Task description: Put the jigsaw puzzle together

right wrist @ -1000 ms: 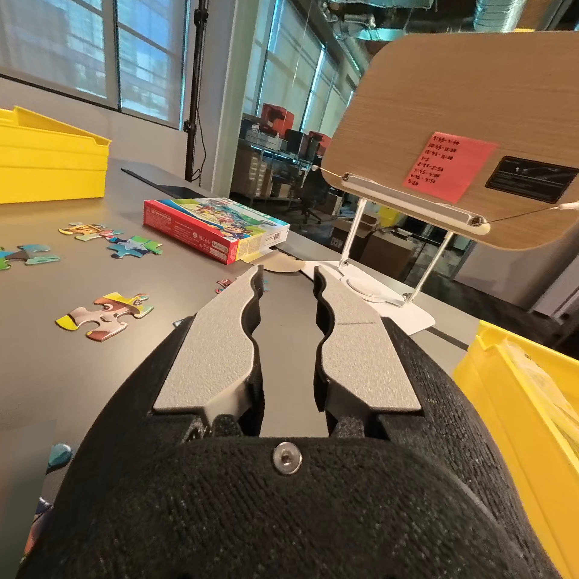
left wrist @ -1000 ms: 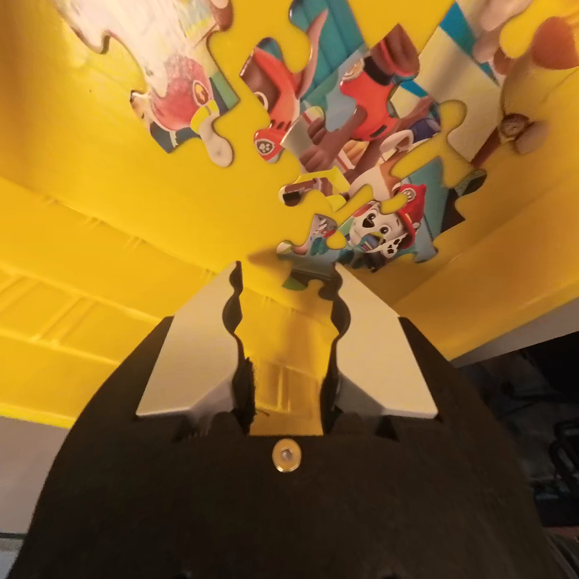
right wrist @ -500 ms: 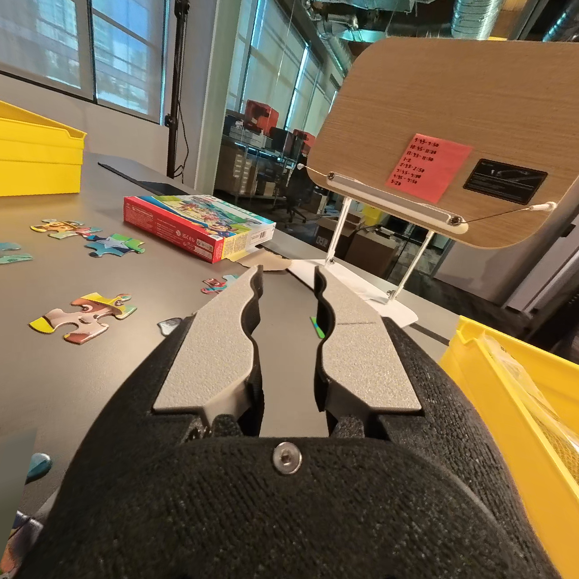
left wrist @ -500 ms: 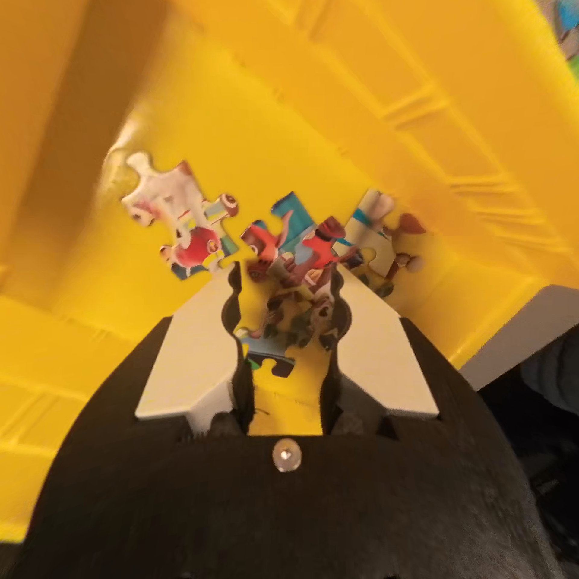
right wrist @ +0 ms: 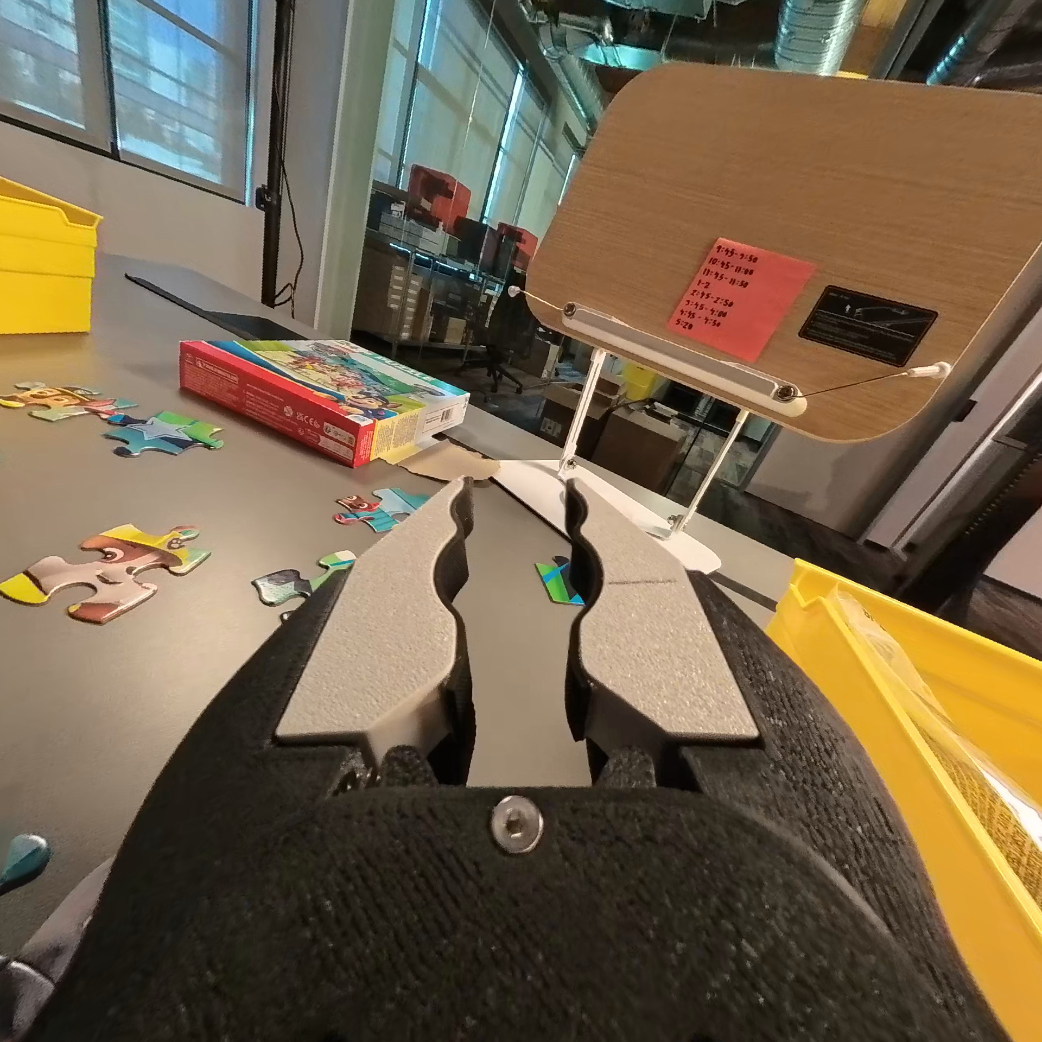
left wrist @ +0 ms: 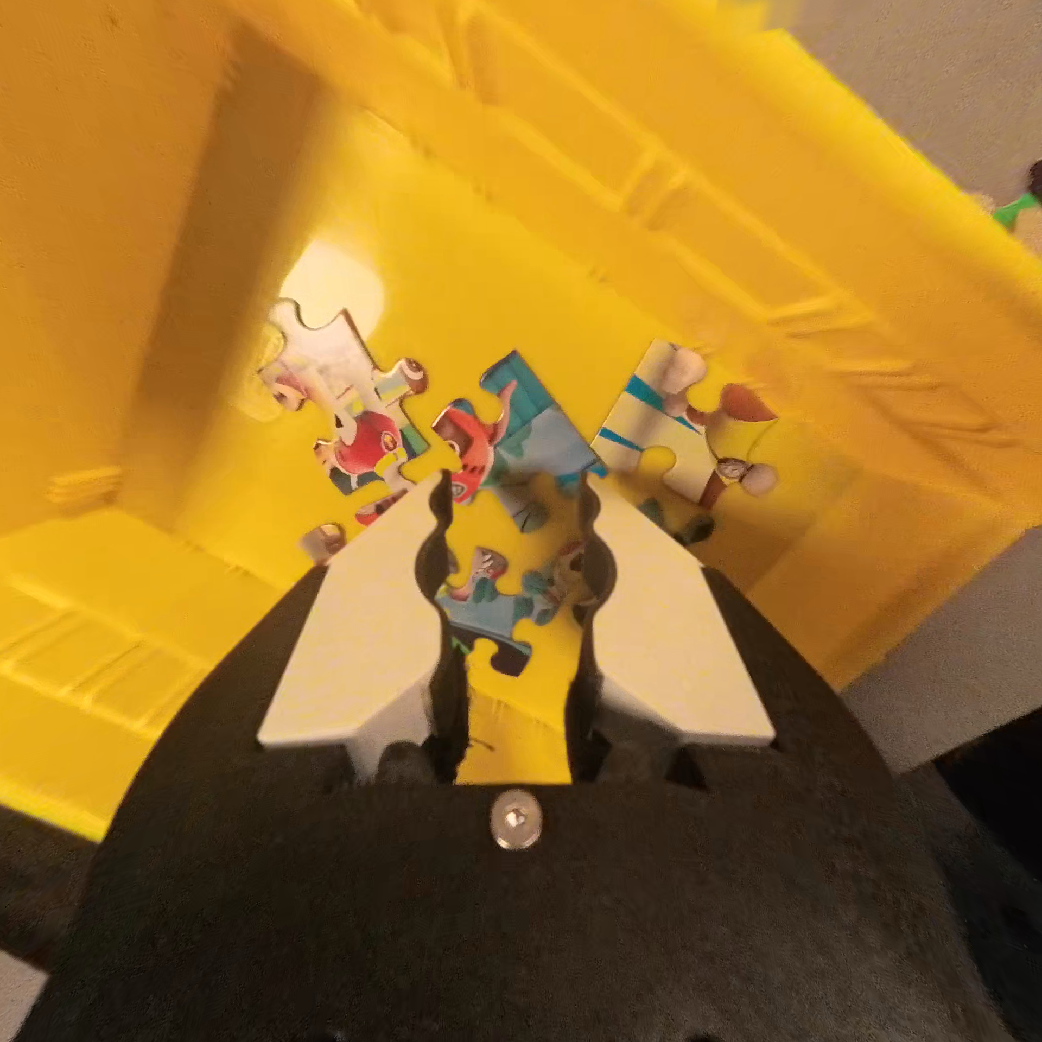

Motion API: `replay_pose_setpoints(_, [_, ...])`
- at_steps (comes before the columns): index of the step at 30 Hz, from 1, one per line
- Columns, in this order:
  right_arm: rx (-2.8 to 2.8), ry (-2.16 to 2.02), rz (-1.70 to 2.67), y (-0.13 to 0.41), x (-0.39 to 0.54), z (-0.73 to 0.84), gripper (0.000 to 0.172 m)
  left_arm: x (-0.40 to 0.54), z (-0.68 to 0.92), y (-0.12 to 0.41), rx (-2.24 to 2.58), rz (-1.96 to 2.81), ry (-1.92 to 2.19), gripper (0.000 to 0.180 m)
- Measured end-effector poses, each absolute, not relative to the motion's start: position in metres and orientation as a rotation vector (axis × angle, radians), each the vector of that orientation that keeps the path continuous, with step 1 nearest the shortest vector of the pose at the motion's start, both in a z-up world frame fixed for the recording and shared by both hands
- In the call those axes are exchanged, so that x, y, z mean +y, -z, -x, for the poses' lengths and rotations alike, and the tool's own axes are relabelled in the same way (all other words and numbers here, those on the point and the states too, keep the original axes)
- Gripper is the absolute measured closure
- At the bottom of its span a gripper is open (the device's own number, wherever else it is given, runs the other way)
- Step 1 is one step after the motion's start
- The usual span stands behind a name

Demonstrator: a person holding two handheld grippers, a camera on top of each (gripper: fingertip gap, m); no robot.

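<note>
In the left wrist view my left gripper (left wrist: 513,479) hangs open over the inside of a yellow bin (left wrist: 564,225). Several cartoon puzzle pieces lie on the bin floor. A white and red one (left wrist: 349,406) is at the left, an orange and teal one (left wrist: 507,440) lies just past my fingertips, and a white one with blue stripes (left wrist: 676,428) is at the right. A teal piece (left wrist: 485,614) shows between my fingers, and the pads do not press on it. My right gripper (right wrist: 517,484) is open and empty, low over the grey table (right wrist: 169,676).
Loose puzzle pieces (right wrist: 107,569) (right wrist: 163,434) (right wrist: 378,507) lie on the table at the left, and a green and blue one (right wrist: 555,583) is half hidden by my right finger. A red puzzle box (right wrist: 316,389), a wooden book stand (right wrist: 789,225), a yellow bin at the right (right wrist: 902,733) and stacked yellow bins at the far left (right wrist: 39,270) surround them.
My left gripper has drawn back from the bin floor, so the pieces look smaller and farther off, and its jaws have narrowed a little. My right gripper has drifted slightly and stays open.
</note>
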State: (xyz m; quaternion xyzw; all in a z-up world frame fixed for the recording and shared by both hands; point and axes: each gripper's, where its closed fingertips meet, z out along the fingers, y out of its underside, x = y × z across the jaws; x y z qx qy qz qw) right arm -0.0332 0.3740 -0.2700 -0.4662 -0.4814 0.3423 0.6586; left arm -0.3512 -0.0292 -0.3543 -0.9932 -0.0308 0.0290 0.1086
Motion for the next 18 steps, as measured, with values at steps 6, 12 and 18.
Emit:
replay_pose_setpoints(6, [-1.079, -0.764, 1.048, 0.268, 0.375, 0.032, 0.142, -0.022, 0.393, 0.297, -0.472, 2.518, -0.538, 0.148])
replay_pose_setpoints(12, [-1.075, -0.729, 1.017, 0.266, 0.376, 0.032, 0.143, 0.001, 0.298, 0.170, -0.329, 1.596, -0.509, 0.164])
replay_pose_setpoints(18, [-1.067, -0.718, 0.977, 0.263, 0.374, 0.030, 0.150, -0.020, 0.202, 0.175, -0.235, 1.129, -0.670, 0.177])
